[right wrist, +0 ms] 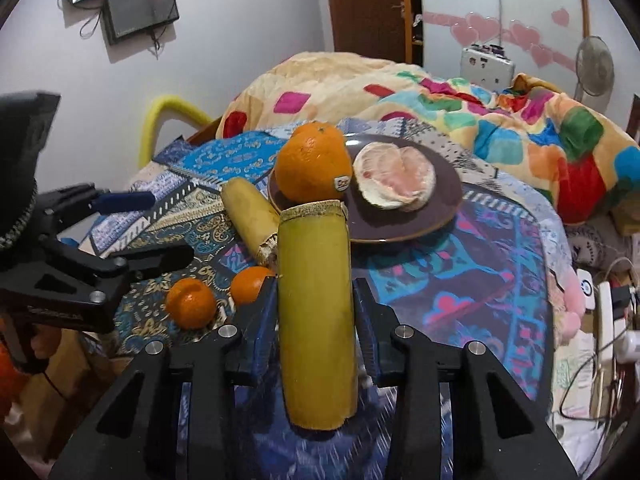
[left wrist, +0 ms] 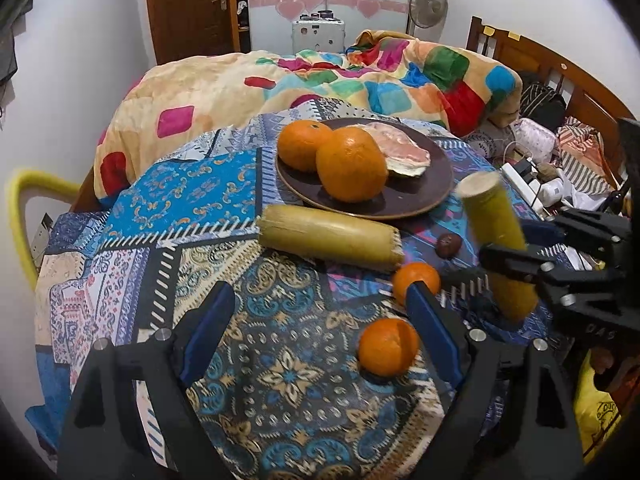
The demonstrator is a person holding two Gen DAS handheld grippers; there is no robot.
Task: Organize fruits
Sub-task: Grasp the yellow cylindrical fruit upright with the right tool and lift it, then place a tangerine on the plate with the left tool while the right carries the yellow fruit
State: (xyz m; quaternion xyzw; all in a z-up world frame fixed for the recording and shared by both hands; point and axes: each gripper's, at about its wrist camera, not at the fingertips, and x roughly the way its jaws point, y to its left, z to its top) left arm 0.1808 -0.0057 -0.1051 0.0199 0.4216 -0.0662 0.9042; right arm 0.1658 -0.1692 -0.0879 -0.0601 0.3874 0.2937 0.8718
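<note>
My right tongs (right wrist: 316,320) are clamped on a yellow-green cane (right wrist: 316,312), a stiff cut stalk, which I hold lifted and tilted above the table (right wrist: 460,300). The blue pads (right wrist: 366,320) press its sides about midway along. My left tongs (left wrist: 320,332) hang open over the patterned cloth, gripping nothing, with a small orange (left wrist: 387,346) lying just inside the right finger.

A second cane (left wrist: 328,238) lies flat on the table, just in front of the brown plate (left wrist: 434,196). The plate carries two big oranges (left wrist: 351,164) touching each other and a peeled pomelo (left wrist: 404,152) behind them. Another small orange (left wrist: 416,282) sits on the cloth near the lying cane's ragged end, and a dark little fruit (left wrist: 448,245) lies beyond it; I cannot tell what it is.

The cane looks rigid and fairly dense, with smooth waxy skin, so I judge it may swivel or slide in the pads if held off-centre; a middle grip across its width seems best. The small oranges should be light, round and apt to roll, with soft skin that needs only a gentle squeeze across the widest part. The pomelo looks soft and would tear under pressure. I reckon the plate has little free room, so the cane risks nudging an orange off.
</note>
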